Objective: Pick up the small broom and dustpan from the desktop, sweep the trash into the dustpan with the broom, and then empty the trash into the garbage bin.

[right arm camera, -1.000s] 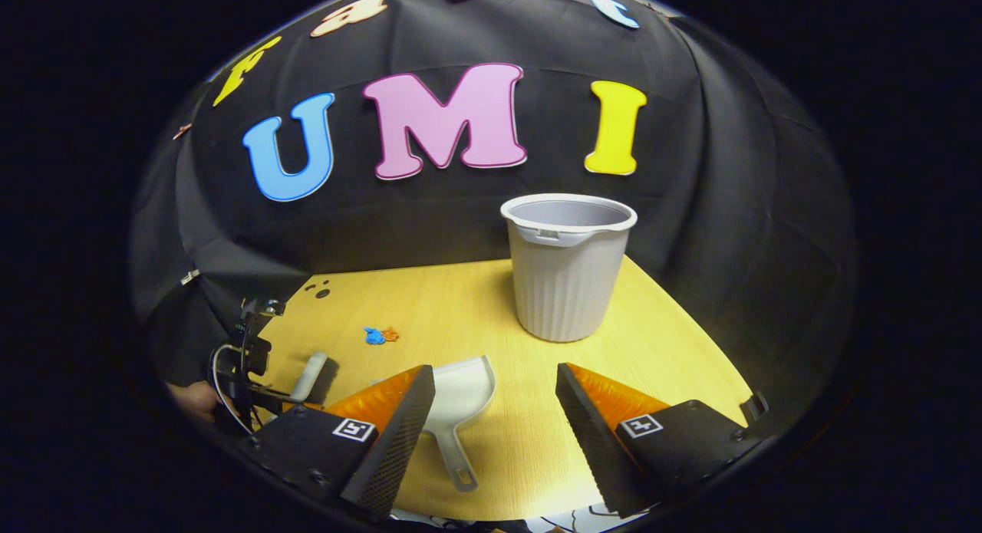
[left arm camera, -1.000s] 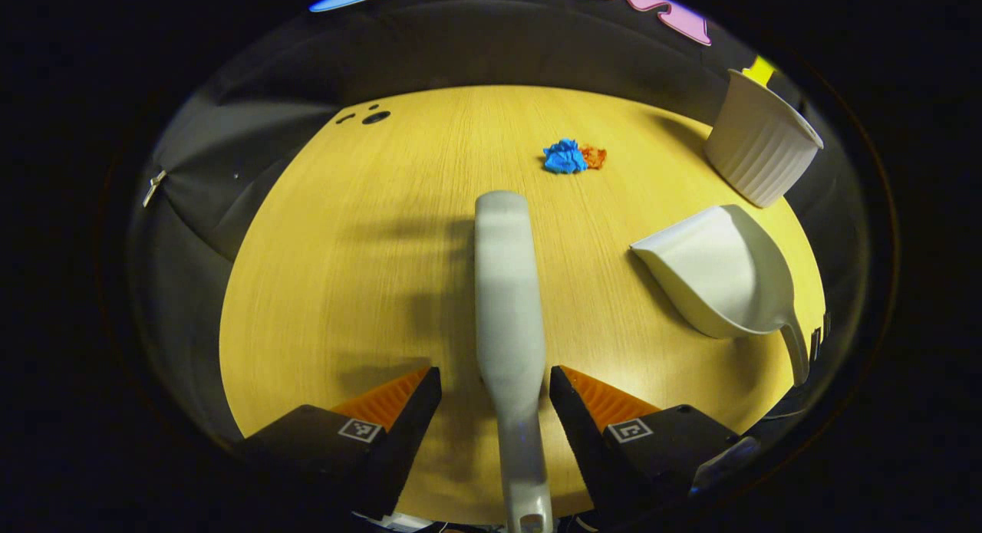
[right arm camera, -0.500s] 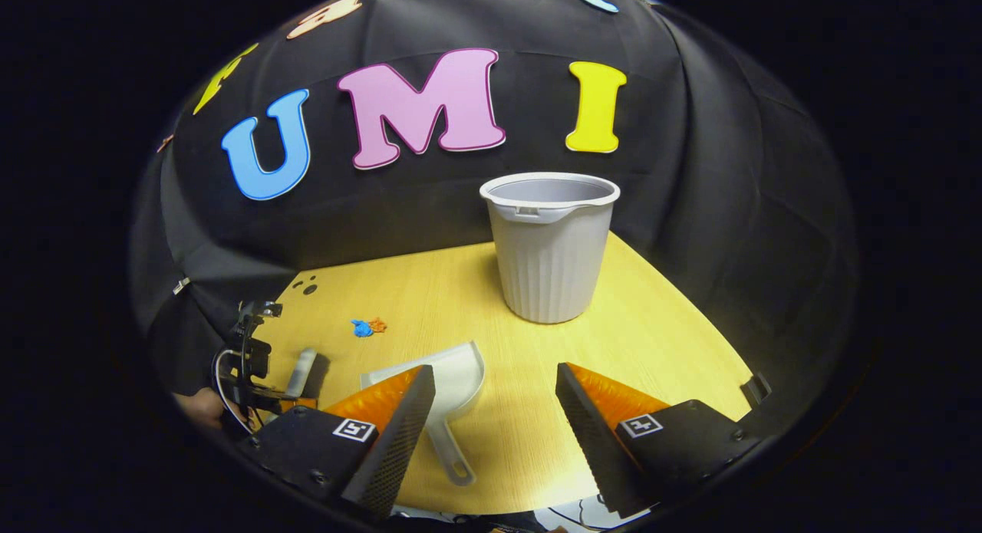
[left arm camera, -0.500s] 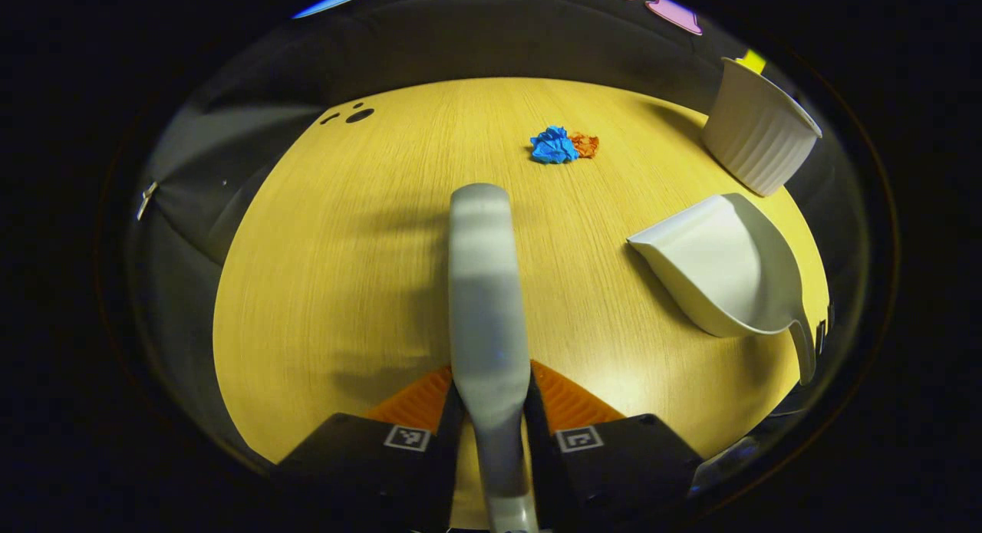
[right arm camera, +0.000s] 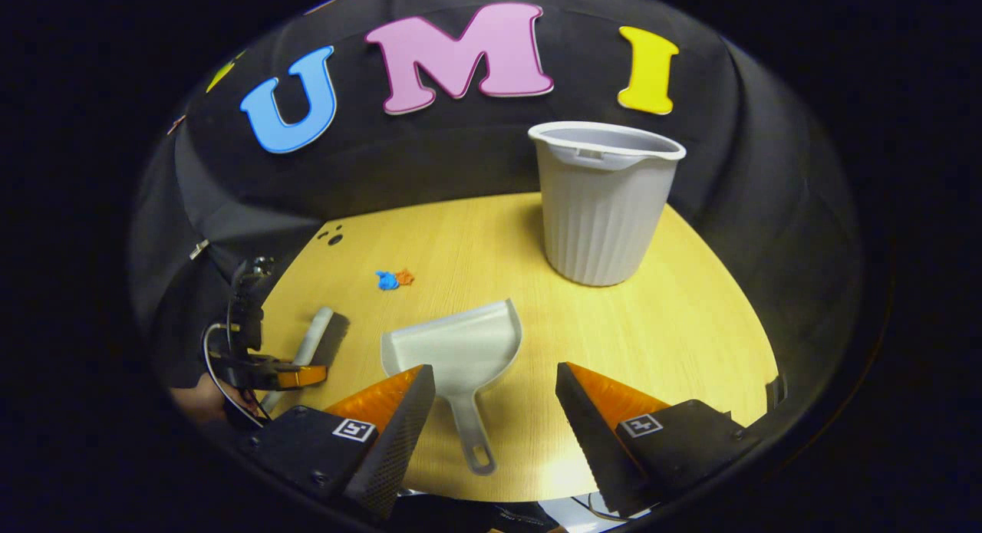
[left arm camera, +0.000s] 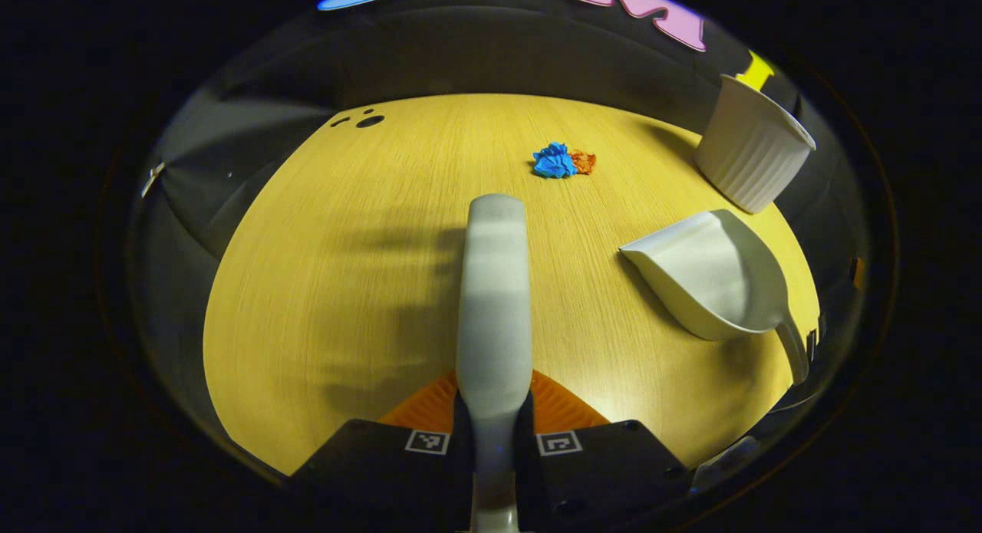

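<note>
So here's where we're at: our left gripper (left arm camera: 493,410) has both fingers pinched onto the handle of the small broom (left arm camera: 493,287), which points straight out across the bench (left arm camera: 322,287) toward the middle. In the right gripper view we can see that same left gripper (right arm camera: 295,376) off by the bench's left edge with the broom (right arm camera: 313,340) in it, and a bit of a hand (right arm camera: 196,403) behind it.

Our right gripper (right arm camera: 495,410) is spread wide open, holding nothing. It hangs above the near edge of the bench, and the handle of the dustpan (right arm camera: 460,349) shows between the 2 fingers, lower down on the wood. We can't tell how high above it the fingers are. The dustpan lies flat with its open mouth facing the far side of the bench and its handle pointing back at the near edge. In the left gripper view the dustpan (left arm camera: 713,276) sits toward the bench's right edge, well apart from the broom.

The trash is 2 little crumpled wads touching each other, 1 blue (left arm camera: 554,162) and 1 orange (left arm camera: 583,162), out past the broom tip toward the far edge. They show in the right gripper view too, blue (right arm camera: 387,280) and orange (right arm camera: 404,276), left of the dustpan.

The white ribbed bin (right arm camera: 602,203) stands upright at the far right corner of the bench, close to the black cloth wall (right arm camera: 430,165), and we see it again in the left gripper view (left arm camera: 750,156) just beyond the dustpan. There are also a few small dark holes (left arm camera: 368,121) near the far left corner.
</note>
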A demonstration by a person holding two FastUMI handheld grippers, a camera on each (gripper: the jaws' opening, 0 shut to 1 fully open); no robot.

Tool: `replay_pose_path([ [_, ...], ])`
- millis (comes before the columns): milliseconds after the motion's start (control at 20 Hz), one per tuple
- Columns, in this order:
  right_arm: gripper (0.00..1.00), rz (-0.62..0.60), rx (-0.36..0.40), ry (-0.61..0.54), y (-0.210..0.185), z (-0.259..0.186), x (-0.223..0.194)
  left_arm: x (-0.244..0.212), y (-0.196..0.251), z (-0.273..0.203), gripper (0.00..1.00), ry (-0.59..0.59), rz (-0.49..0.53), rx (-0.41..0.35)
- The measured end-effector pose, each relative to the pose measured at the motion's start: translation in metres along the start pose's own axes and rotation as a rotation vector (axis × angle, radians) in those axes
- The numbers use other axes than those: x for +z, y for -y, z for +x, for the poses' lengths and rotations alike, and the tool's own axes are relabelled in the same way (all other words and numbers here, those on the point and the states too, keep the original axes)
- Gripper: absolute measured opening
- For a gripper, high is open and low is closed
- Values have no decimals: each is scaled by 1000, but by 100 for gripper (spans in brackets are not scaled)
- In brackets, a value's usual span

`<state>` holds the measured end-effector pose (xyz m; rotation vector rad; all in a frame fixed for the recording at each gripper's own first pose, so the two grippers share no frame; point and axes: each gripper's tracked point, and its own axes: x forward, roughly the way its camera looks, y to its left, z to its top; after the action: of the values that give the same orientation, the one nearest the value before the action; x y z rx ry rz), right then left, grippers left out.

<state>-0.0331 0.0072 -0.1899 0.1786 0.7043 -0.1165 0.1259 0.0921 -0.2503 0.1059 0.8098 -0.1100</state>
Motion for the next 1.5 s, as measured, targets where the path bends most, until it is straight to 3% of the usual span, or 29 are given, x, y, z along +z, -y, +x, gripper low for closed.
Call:
replay_pose_path([
  [350,100,-35,108,-248,-30,40,-52,6,7,-64,27,131,12,-4],
  [700,100,-61,78,-406,-20,78,-92,-13,23,-115,27,166,-39,8],
  [850,99,-58,73,-436,-19,95,-100,-20,23,-121,27,150,-40,29],
  [1100,98,-110,40,-475,-21,111,-113,-30,21,-118,29,119,-133,53],
  [1400,68,-204,57,-424,-24,122,-102,-38,25,-109,26,93,-202,82],
  [1450,49,-201,53,-424,-22,122,-100,-38,25,-106,27,84,-203,88],
  [1500,48,-183,60,-425,-22,124,-101,-37,26,-102,26,74,-207,92],
])
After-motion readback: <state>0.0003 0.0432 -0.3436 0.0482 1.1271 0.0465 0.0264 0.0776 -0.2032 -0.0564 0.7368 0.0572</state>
